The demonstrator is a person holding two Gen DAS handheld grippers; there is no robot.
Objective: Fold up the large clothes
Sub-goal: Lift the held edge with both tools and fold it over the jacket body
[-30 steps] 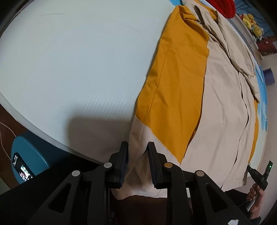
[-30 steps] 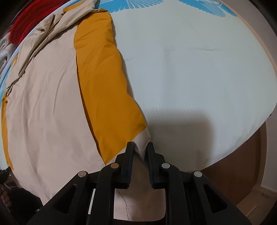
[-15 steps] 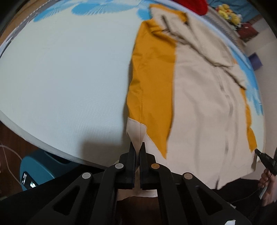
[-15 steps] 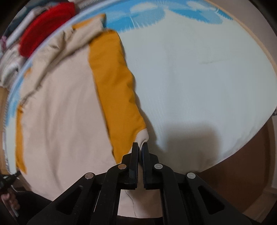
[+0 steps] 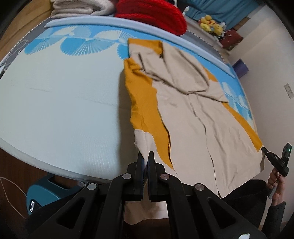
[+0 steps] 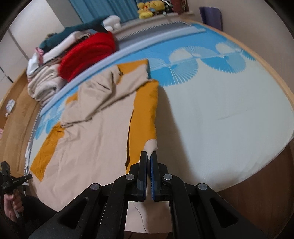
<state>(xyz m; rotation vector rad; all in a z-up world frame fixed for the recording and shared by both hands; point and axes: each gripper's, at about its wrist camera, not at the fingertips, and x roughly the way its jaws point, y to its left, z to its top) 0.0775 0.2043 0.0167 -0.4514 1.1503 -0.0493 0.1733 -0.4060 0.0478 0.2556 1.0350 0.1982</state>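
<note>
A large beige and mustard-yellow garment (image 5: 185, 117) (image 6: 95, 132) lies spread on the pale bed, its sleeves folded across the chest at the far end. My left gripper (image 5: 145, 156) is shut on the hem corner at the garment's left edge, and the cloth rises from the mattress into its jaws. My right gripper (image 6: 150, 155) is shut on the opposite hem corner, likewise lifted. Each view shows the other gripper small at the picture's edge, held in a hand: the right gripper (image 5: 275, 160) and the left gripper (image 6: 16, 181).
The bed (image 5: 60, 103) carries a blue fan print at its far end. Beyond it lie a red blanket (image 5: 156, 14) (image 6: 88, 55), folded beige towels (image 6: 44, 86) and yellow plush toys (image 5: 211, 23). A teal device (image 5: 40, 194) stands on the floor below the near bed edge.
Both grippers closed on the hem corners and rose, lifting the near hem off the mattress. The views now take in the far end of the bed.
</note>
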